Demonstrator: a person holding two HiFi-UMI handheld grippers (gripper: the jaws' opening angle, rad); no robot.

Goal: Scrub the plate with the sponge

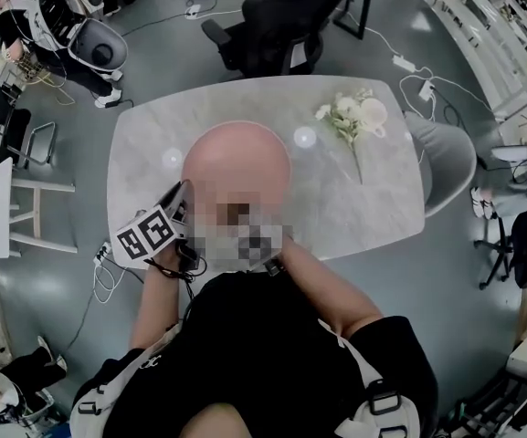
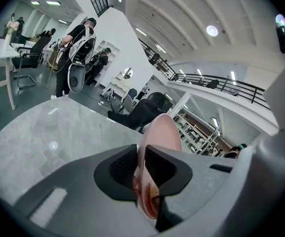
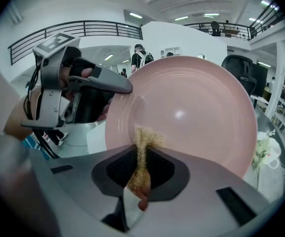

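Pinching the left gripper [image 2: 141, 168] shut on the rim of a round, smooth pink plate [image 2: 161, 132], squeezing the thin edge between two dark, finely ribbed pads [image 2: 122, 168]. Holding that plate up over a pale, grey-veined, marble-look table [image 1: 363, 213] with rounded corners. Showing it edge-on in the left gripper view as a slim, glossy crescent, and in the head view as a full, soft-pink disc. Gripping the disc there at its lower left side, with the square-marked cube [image 1: 146, 235] just below the jaws.

Clamping the right gripper [image 3: 141, 169] on a coarse, straw-coloured, fibrous sponge [image 3: 143, 154], squashing it into a narrow upright strip between black ribbed pads. Pressing the frayed, bristly tip of the sponge against the plate's shiny face, low down and left of centre, where the broad flat rim is dipping into the shallow well. Turning that face almost squarely toward the right gripper view, filling much of it, with a small bright highlight near the middle of the glaze.

Sharing the table with a sprig of white flowers [image 1: 347, 121] lying flat toward the far right, well apart from the plate.
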